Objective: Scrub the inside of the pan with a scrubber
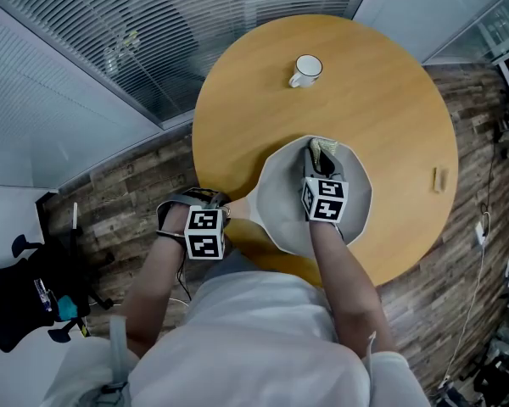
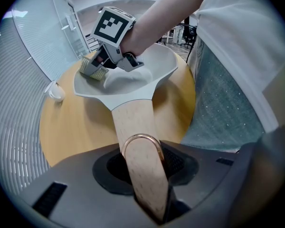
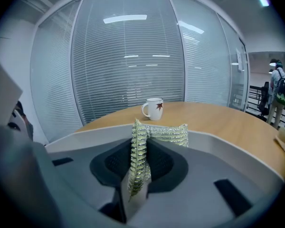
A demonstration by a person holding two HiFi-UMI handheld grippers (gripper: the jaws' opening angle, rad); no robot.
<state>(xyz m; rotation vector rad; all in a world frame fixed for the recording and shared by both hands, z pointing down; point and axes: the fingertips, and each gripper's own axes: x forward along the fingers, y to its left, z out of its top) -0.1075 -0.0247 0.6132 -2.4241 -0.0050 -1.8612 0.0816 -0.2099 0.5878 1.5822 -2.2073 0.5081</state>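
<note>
A white pan with a pale wooden handle lies near the front edge of the round wooden table. My left gripper is shut on that handle, just behind its copper hanging loop. My right gripper is shut on a glittery green-silver scrubber and holds it inside the pan against the far wall. In the right gripper view the scrubber stands folded between the jaws, its top at the pan's rim. The left gripper view shows the scrubber inside the pan.
A white mug with a red leaf print stands at the far side of the table. A small pale block lies near the right edge. Glass walls with blinds curve behind the table. A person stands far off at the right.
</note>
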